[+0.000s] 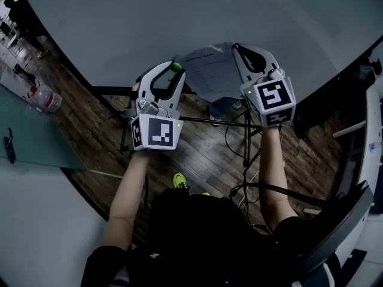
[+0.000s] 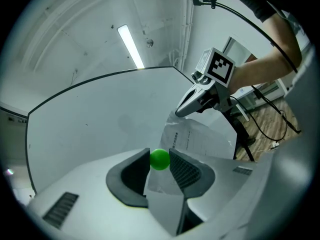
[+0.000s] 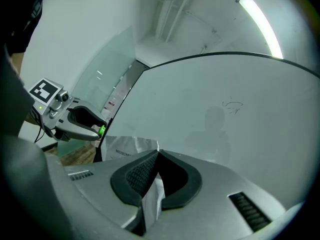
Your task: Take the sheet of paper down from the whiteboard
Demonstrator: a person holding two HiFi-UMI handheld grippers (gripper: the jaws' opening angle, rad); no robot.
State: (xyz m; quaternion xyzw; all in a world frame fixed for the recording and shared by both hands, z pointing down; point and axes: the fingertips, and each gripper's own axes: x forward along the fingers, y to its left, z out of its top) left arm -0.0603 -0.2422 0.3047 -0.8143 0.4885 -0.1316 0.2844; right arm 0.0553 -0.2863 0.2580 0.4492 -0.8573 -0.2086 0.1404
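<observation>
Close before the whiteboard [image 1: 179, 17], the sheet of paper [image 1: 209, 73] hangs crumpled from the right gripper [image 3: 156, 156] clamping its edge, seemingly limp, light and easily torn, while the left gripper [image 1: 175, 70] pinches a green ball magnet [image 2: 160, 159].

**Head view:** taken from above the person, facing steeply down past both forearms to the wooden floor [image 1: 197, 148], with the whiteboard [image 1: 179, 17] across the top.

**Left gripper view:** taken from behind the left claw [image 1: 175, 70], looking along its jaws, apparently close to the board. The right claw [image 1: 238, 48] enters at upper right.

**Right gripper view:** the mirror case, with the left claw at its left edge.

All three views share the sheet of paper [image 1: 209, 70] and the green ball [image 1: 176, 66].
</observation>
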